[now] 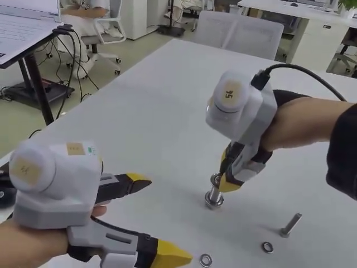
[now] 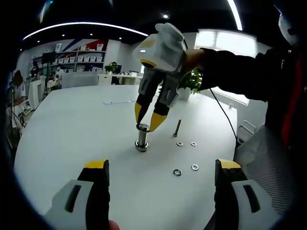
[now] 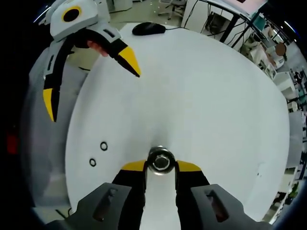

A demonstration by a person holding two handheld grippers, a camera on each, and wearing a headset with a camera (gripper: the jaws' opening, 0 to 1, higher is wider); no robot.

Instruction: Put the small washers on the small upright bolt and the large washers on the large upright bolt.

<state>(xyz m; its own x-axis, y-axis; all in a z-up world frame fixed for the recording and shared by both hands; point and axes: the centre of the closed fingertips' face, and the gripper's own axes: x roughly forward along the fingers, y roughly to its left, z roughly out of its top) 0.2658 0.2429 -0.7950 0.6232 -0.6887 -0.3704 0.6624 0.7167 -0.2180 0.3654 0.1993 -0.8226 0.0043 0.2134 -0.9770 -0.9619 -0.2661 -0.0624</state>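
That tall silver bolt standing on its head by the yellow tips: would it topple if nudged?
Probably, if pushed near the top: the tall silver bolt stands narrow and upright on the smooth white table. Its wider base likely steadies it somewhat. It looks like solid metal, so probably stiff and heavy for its size.

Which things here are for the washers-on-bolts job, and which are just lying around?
For the job: large upright bolt, smaller bolt, loose washers, left gripper, right gripper.

Just lying about: computer mouse, grey chair beyond the table.
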